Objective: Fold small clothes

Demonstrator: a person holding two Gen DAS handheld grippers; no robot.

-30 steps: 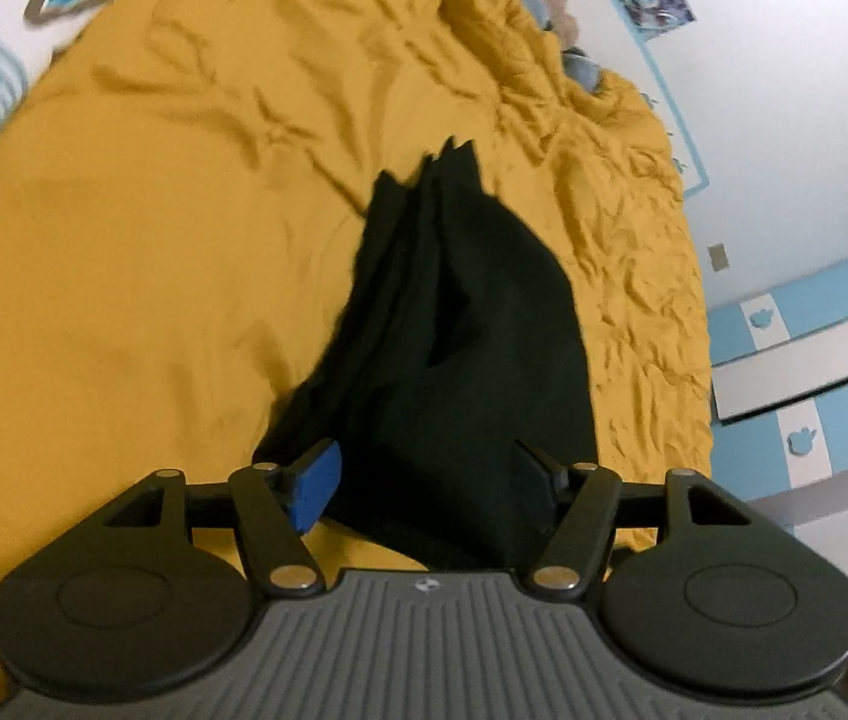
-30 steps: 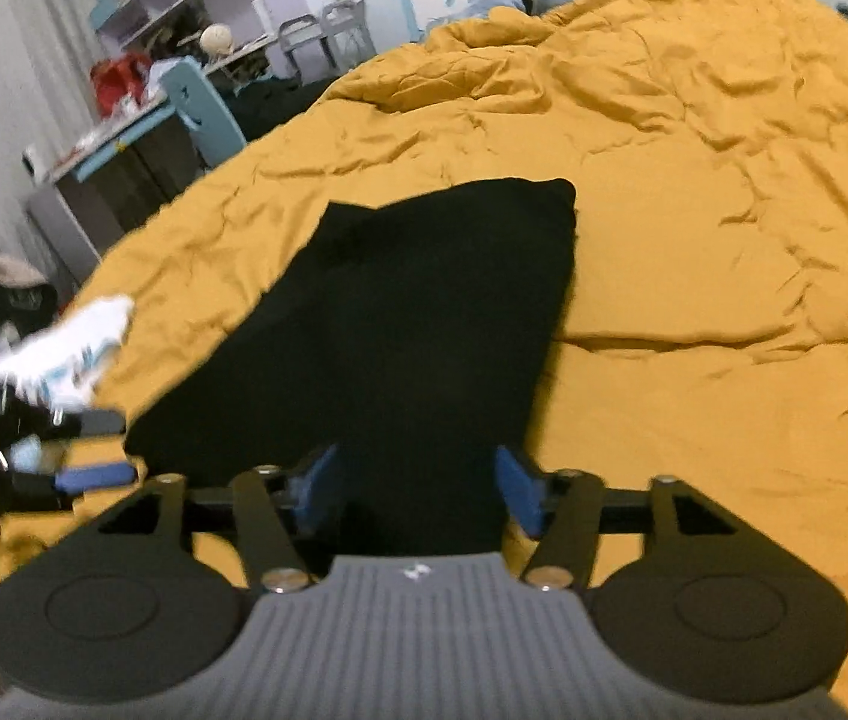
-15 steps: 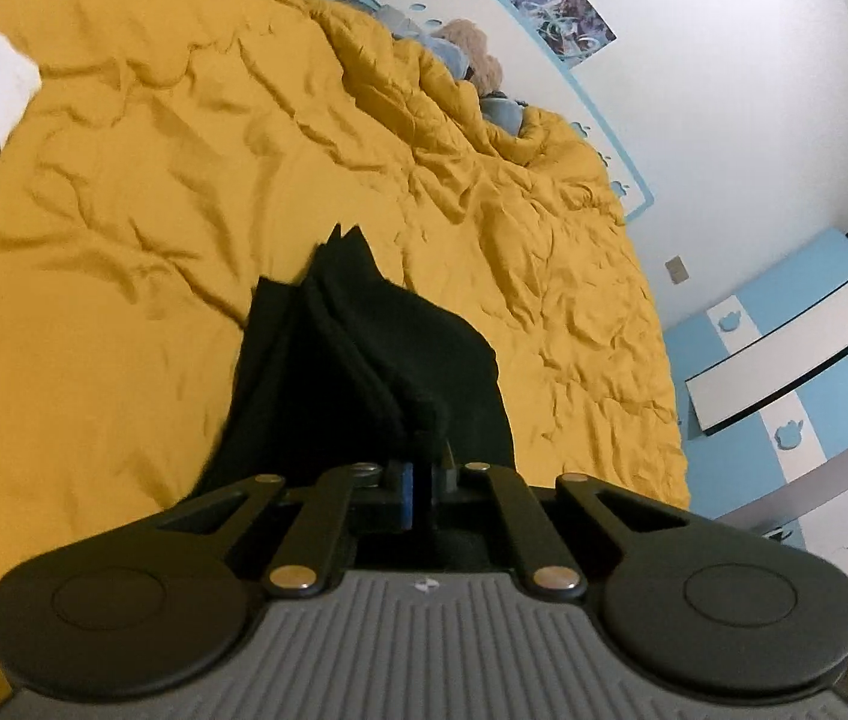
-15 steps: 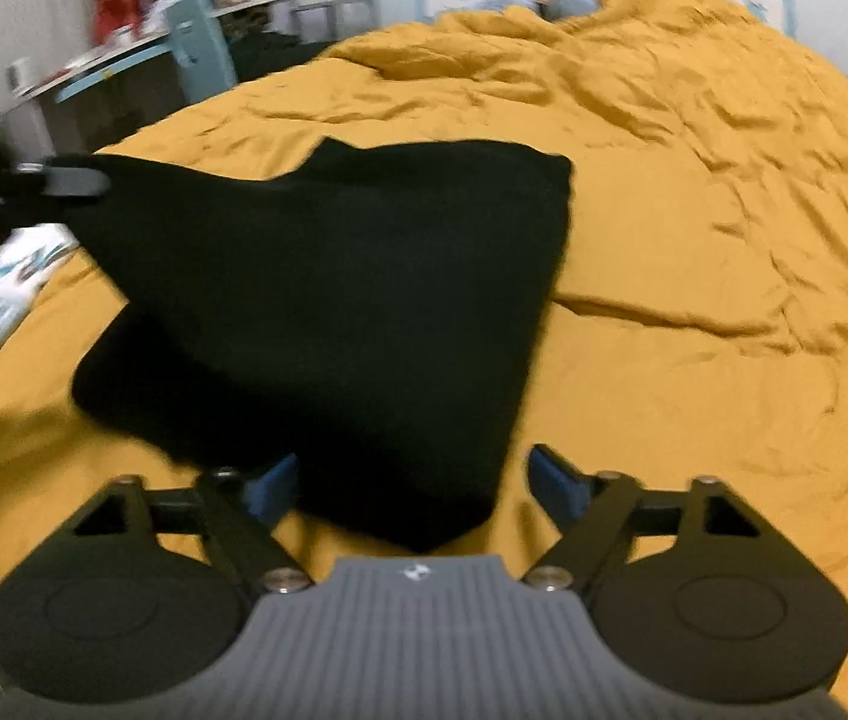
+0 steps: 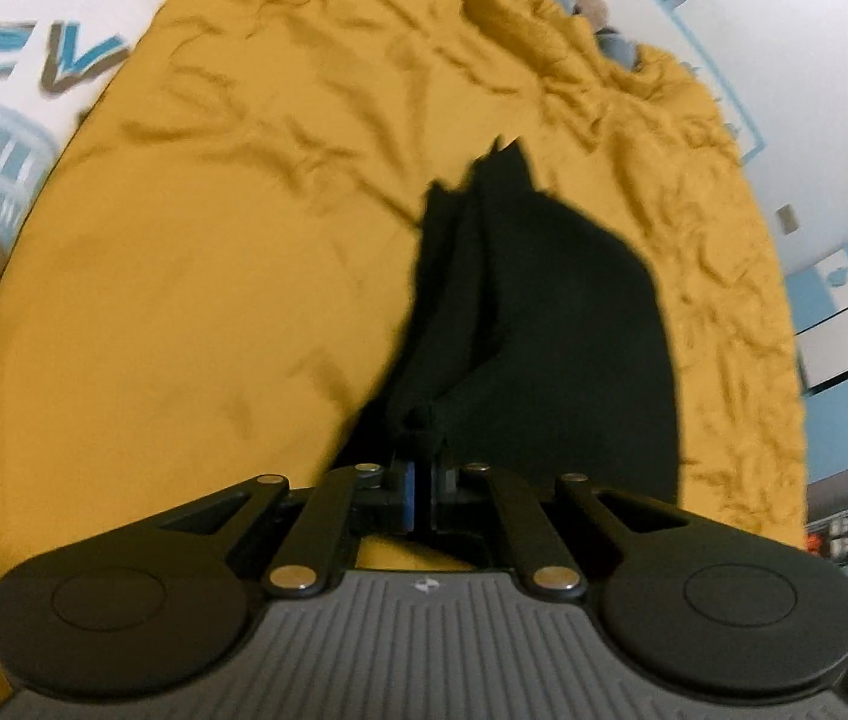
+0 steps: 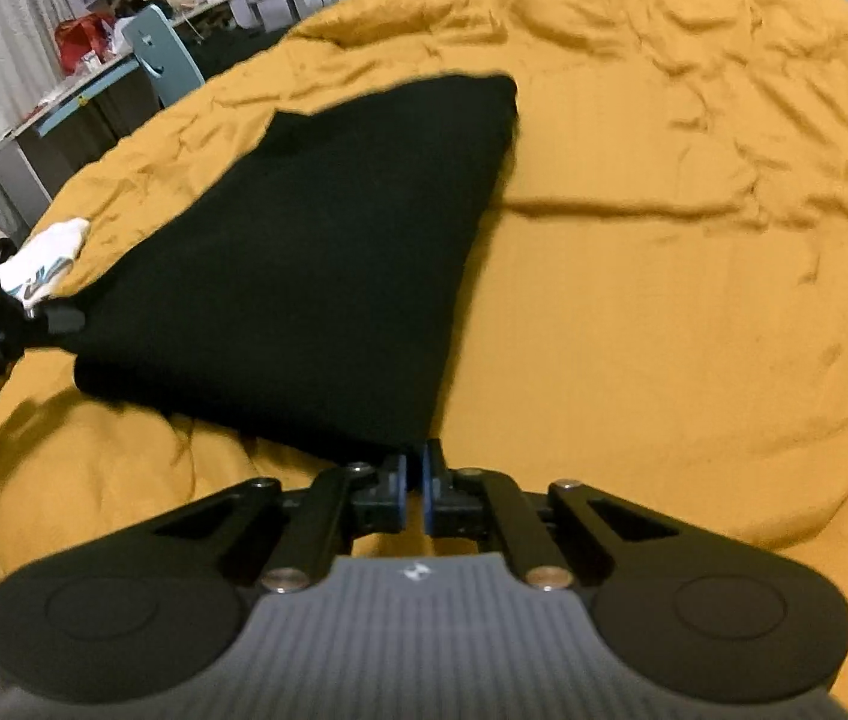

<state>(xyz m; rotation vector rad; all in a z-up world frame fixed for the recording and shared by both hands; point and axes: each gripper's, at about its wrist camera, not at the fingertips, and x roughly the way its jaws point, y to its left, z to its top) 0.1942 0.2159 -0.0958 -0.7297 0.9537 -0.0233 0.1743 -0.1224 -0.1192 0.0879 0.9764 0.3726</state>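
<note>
The left gripper (image 5: pixel 417 483) is clamped on a bunched corner of the black garment (image 5: pixel 544 324) at lower centre. The right gripper (image 6: pixel 414 489) is pinched on the other near corner. The cloth (image 6: pixel 315 264) is thereby held stretched above the yellow bedspread (image 6: pixel 664 300), probably so it can be folded. A white printed shirt (image 5: pixel 9 78) lies upper left.
</note>
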